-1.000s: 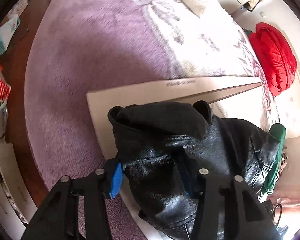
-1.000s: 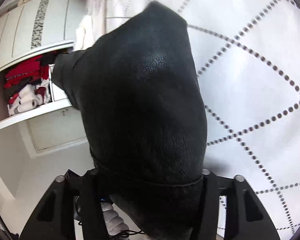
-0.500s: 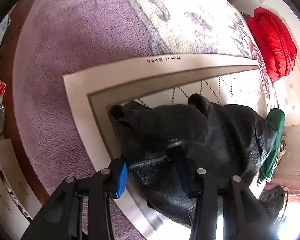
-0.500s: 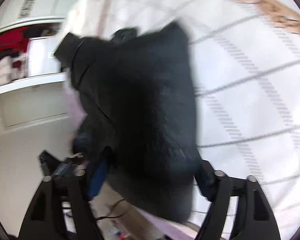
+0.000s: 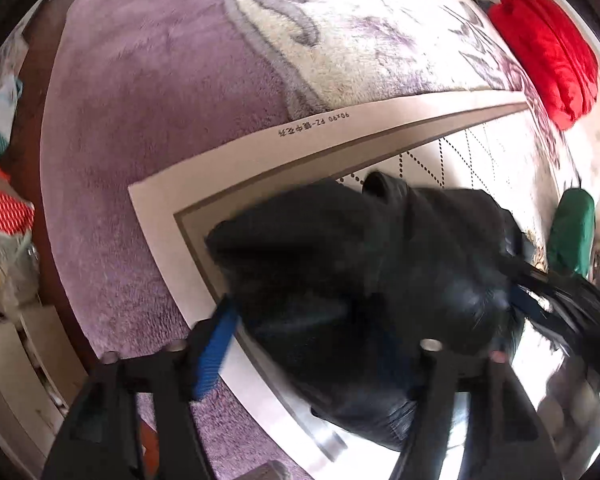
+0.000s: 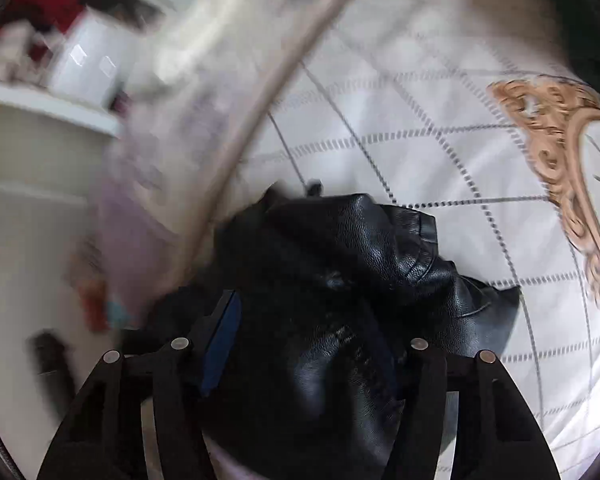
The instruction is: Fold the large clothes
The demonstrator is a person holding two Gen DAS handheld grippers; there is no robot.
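Note:
A black leather jacket (image 5: 360,272) lies bunched on a white mat with a dotted grid (image 5: 472,148). My left gripper (image 5: 312,344) is shut on a fold of the jacket, whose leather fills the gap between the blue pads (image 5: 216,352). In the right wrist view the jacket (image 6: 340,280) also fills the gap of my right gripper (image 6: 312,344), which is shut on it just above the mat (image 6: 440,152). The right gripper also shows in the left wrist view (image 5: 548,296), blurred at the jacket's right side.
The mat has a beige border (image 5: 260,144) and lies on a purple and cream carpet (image 5: 160,92). A red padded garment (image 5: 548,40) and a green garment (image 5: 572,232) lie beyond the mat. Bags (image 5: 4,216) sit at the left. A gold ornament (image 6: 560,140) is printed on the mat.
Both grippers have come down with the jacket, from held up hanging to bunched on the mat. The right view has swung from the wardrobe toward the mat.

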